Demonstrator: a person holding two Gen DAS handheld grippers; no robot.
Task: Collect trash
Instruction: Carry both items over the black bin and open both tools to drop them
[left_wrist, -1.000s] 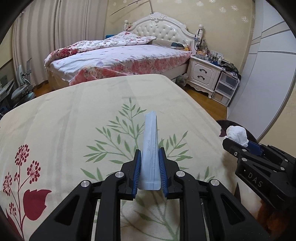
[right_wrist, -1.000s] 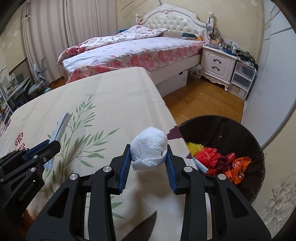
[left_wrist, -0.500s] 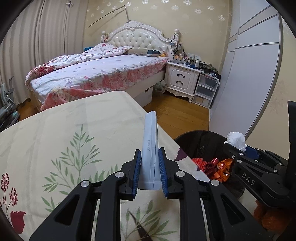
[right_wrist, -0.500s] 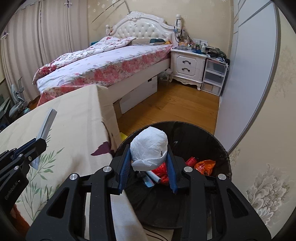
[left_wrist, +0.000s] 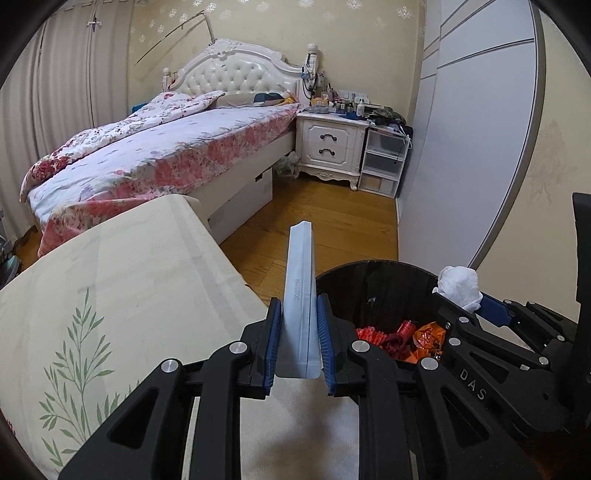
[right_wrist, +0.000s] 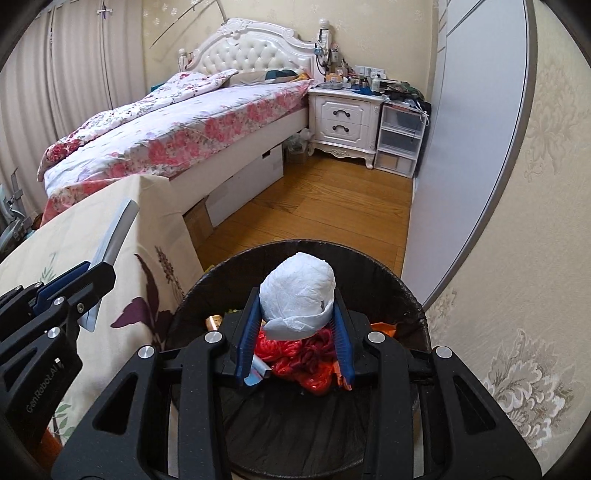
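Note:
My left gripper (left_wrist: 297, 345) is shut on a flat pale grey packet (left_wrist: 300, 295) that stands upright between the pads, at the table's right edge beside the bin. My right gripper (right_wrist: 293, 338) is shut on a crumpled white tissue wad (right_wrist: 297, 291) and holds it over the open black trash bin (right_wrist: 388, 266). The bin holds red and orange wrappers (right_wrist: 295, 350). In the left wrist view the bin (left_wrist: 373, 284) is at lower right, with the right gripper (left_wrist: 476, 308) and its tissue (left_wrist: 458, 286) over the rim. The left gripper (right_wrist: 88, 280) and packet (right_wrist: 116, 232) show at left in the right wrist view.
The table has a cream cloth (left_wrist: 110, 295) with leaf prints. A bed (left_wrist: 166, 147) with floral bedding stands beyond it. A white nightstand (left_wrist: 332, 144) and plastic drawers (left_wrist: 384, 162) are at the back. A wardrobe wall (left_wrist: 461, 147) runs along the right. The floor (left_wrist: 325, 221) is wood.
Both grippers have swung right, away from the table top toward the bin. The right gripper with the tissue now sits over the bin; the left gripper with the packet reached the table's edge.

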